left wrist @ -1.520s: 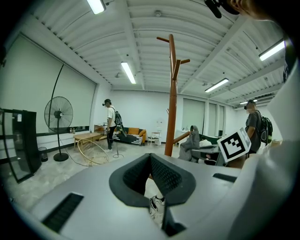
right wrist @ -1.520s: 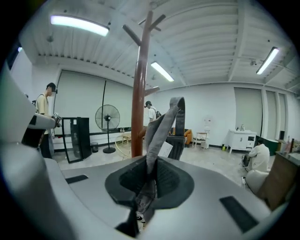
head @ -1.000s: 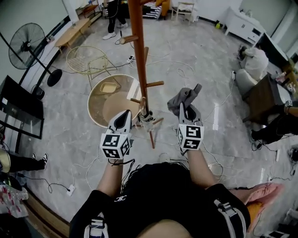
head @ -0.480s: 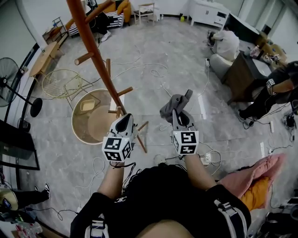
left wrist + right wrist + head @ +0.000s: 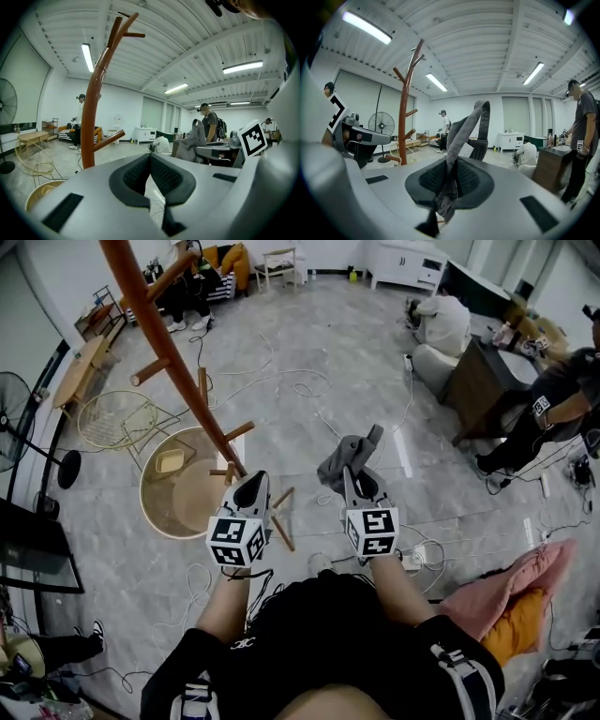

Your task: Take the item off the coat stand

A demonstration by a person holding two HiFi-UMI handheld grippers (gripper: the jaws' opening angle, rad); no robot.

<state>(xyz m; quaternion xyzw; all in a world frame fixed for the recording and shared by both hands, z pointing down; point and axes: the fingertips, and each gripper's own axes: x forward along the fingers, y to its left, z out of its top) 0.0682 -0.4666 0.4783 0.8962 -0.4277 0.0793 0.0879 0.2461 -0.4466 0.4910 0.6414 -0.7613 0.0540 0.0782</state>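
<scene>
The coat stand [image 5: 178,371] is an orange-brown wooden pole with short pegs, slanting from the top left down to its base by the left gripper. It also shows as the coat stand [image 5: 89,117] and the coat stand [image 5: 407,103]. The item is a grey fabric piece [image 5: 345,454] with a white tag, hanging clear to the right of the stand. My right gripper [image 5: 354,476] is shut on it, and the grey fabric [image 5: 466,124] rises from between the pads of the right gripper [image 5: 451,174]. My left gripper [image 5: 251,484] is shut and empty near the stand's base, its tips meeting in the left gripper view [image 5: 150,158].
A round wicker table [image 5: 159,507] and a wire chair [image 5: 112,418] stand left of the stand. A fan [image 5: 19,427] is at the far left. Cables [image 5: 309,381] trail over the floor. A pink cloth [image 5: 516,587] lies at the right, and a person [image 5: 553,399] stands by a desk [image 5: 478,371].
The view has swung, so the stand now sits further left and leans more. Both grippers have come slightly lower in view, the right one still holding the grey fabric away from the stand.
</scene>
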